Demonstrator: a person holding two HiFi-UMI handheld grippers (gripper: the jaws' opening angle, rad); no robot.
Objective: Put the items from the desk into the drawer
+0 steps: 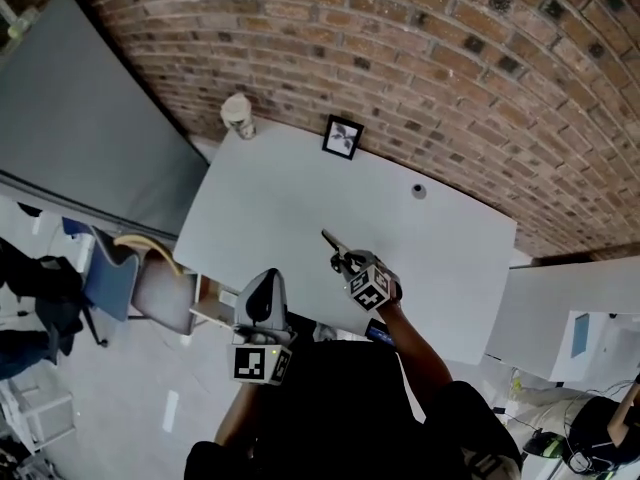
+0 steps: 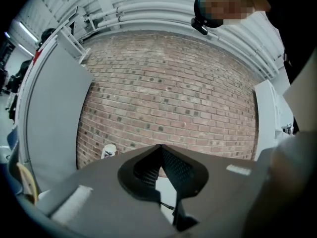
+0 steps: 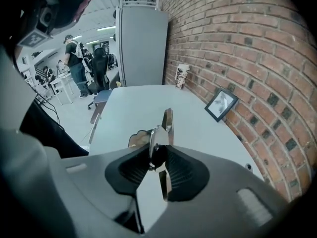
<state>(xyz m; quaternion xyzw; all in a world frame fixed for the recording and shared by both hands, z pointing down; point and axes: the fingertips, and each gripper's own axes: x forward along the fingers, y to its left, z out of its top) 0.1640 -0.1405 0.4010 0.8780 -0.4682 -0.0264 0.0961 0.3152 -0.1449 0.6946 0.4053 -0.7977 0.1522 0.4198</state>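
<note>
Here, seen from above, a person stands at the near edge of a white counter set against a brick wall, a gripper in each hand. The right forearm reaches up from the bottom centre of the frame, and the right gripper tilts down toward the counter just below the middle of the frame. Its jaws are narrowed onto a slim metal tool, clamped near one end, with the long free end jutting past the gripper's tips above the counter. The left gripper is at the lower left of centre, beside the counter's near left corner, pointing level toward the wall. Its jaws are pressed together at the tips with nothing between them. A paper cup and a framed picture stand at the counter's far edge by the wall.
</note>
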